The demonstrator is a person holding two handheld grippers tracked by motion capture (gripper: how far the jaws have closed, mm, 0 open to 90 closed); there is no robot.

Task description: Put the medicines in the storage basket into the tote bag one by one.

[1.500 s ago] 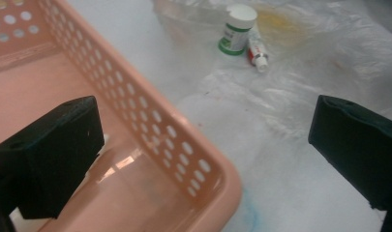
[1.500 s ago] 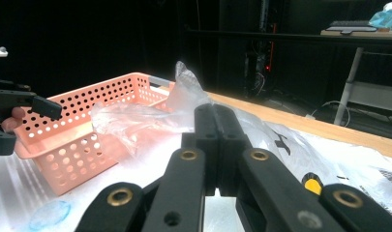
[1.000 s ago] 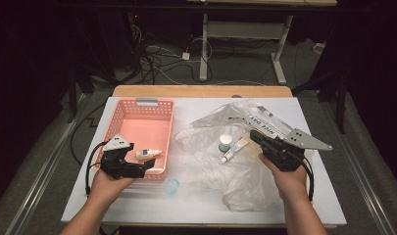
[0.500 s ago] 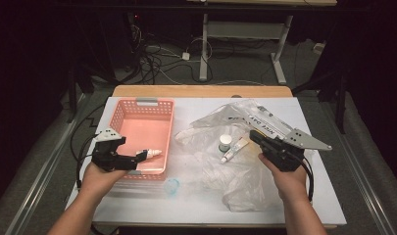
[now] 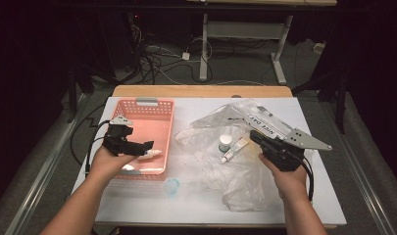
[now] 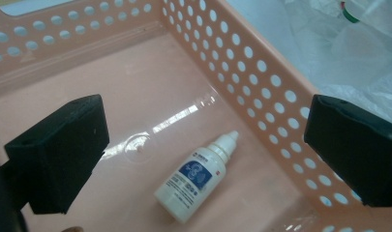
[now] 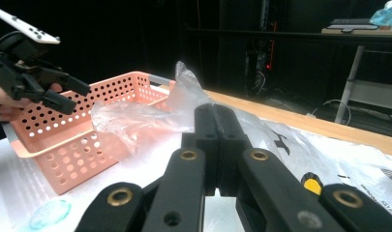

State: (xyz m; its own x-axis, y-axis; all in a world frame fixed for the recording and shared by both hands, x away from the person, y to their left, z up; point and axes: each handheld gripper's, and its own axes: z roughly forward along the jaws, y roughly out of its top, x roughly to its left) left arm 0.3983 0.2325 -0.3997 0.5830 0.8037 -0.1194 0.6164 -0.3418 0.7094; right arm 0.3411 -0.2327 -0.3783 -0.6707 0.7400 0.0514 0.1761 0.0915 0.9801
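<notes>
My left gripper hangs open over the near left part of the pink basket. A small white dropper bottle with a blue label lies on the basket floor below the open jaws, apart from both pads. From above, the bottle is just past the jaw tips. My right gripper sits over the crumpled clear plastic bag, and its jaws are shut with nothing visible between them. A white-capped jar and a tube lie on the bag.
A pale blue round lid lies on the white table in front of the basket. The right gripper view shows the basket, the bag and the left gripper farther off. A desk frame and cables stand beyond the table's far edge.
The left gripper drew back to the left, then moved farther up the view over the basket. The bottle stays on the basket floor. The right gripper has not moved.
</notes>
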